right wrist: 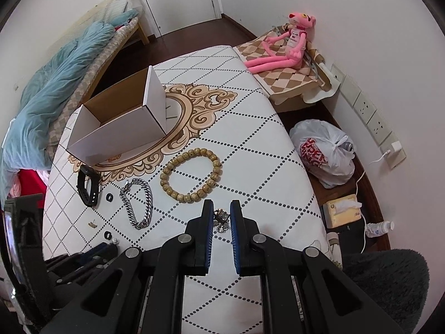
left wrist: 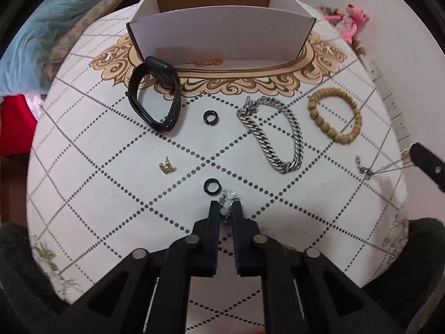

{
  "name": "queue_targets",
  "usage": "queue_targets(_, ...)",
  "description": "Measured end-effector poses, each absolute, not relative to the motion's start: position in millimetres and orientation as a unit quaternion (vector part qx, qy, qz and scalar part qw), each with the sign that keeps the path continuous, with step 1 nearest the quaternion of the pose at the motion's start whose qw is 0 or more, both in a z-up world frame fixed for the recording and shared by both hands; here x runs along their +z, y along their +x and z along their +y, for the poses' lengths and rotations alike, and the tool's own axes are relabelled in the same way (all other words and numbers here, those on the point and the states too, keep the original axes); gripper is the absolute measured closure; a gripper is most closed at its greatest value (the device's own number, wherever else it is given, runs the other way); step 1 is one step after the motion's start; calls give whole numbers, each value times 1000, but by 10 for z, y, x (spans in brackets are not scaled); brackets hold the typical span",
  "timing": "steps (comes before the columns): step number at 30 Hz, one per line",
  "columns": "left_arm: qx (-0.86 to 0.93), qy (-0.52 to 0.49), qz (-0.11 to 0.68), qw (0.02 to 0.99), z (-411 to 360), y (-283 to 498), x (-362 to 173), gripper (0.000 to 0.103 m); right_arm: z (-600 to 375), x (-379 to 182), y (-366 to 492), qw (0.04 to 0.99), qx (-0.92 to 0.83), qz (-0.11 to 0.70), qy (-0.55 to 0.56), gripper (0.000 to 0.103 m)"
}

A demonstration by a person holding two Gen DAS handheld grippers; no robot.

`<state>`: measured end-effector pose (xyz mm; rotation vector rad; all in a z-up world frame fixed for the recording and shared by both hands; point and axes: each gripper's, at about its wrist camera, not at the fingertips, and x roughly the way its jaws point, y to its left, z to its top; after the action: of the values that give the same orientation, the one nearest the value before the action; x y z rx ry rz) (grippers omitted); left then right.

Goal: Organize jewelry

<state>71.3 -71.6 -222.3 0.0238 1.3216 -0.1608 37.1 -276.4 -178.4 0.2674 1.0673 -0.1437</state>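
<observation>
Black rings (left wrist: 210,117), two; bracelets, two.

Steel chain (left wrist: 274,133) flat – beside bead bracelet (left wrist: 335,118)

Pink plush toy (right wrist: 289,44), white plastic bag (right wrist: 324,153), blue blanket (right wrist: 55,89).

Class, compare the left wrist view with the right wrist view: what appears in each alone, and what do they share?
Left wrist only: nothing of its own beyond a closer look at the crystal piece between the left tool's fingers.

Right wrist only: the plastic bag, tissue box, wall sockets, door, and the pendant between the right tool's fingers.

Both: the cardboard box, black watch, silver chain bracelet, beaded bracelet, two black rings, gold charm and pink plush toy.
</observation>
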Motion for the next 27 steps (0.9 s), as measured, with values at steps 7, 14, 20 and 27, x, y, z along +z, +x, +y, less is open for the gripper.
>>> queue_targets(7,-101,-44,597,795,-459,687,-2008,100,-2731,-1718,392,853,-64,501,130,91)
queue_targets(14,-129,-76,575,805,-275,716,-1573,100,-2703,-1545,402,859,-45,489,144,91)
queue_targets(20,-148,-94,550,817,-273,819,-1208,100,-2633,-1315,506,865,-18,476,156,91)
queue_targets(27,-180,-104,499,841,-289,1218,-569,101,-2503,-864,936,872,48,455,173,91)
